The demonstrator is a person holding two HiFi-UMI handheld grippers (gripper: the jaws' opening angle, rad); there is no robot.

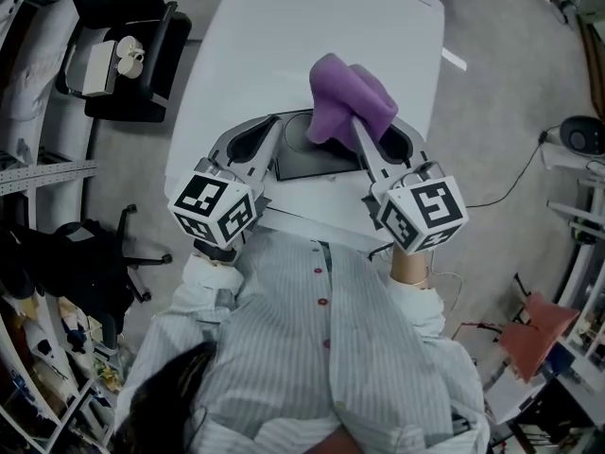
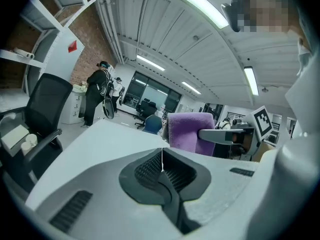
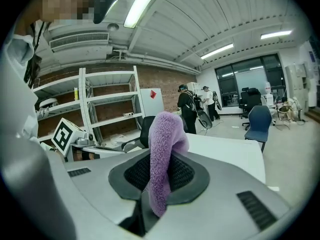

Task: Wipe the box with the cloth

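Note:
A fluffy purple cloth (image 1: pixel 348 100) hangs up out of my right gripper (image 1: pixel 357 126), which is shut on it. In the right gripper view the cloth (image 3: pixel 161 154) is pinched between the jaws of the right gripper (image 3: pixel 159 176). My left gripper (image 1: pixel 272 126) is held level beside it, and in the left gripper view the left gripper (image 2: pixel 161 159) stands shut on nothing. That view also shows the cloth (image 2: pixel 187 131) to the right. A dark grey flat box (image 1: pixel 317 159) lies on the white table (image 1: pixel 284 45) near its front edge, between and below both grippers and partly hidden by them.
A black office chair (image 1: pixel 132 55) with white items on it stands left of the table, and another chair (image 1: pixel 113 244) lower left. A red chair (image 1: pixel 534 324) is at the lower right. Shelving (image 3: pixel 105 109) and standing people (image 3: pixel 187 106) are far off.

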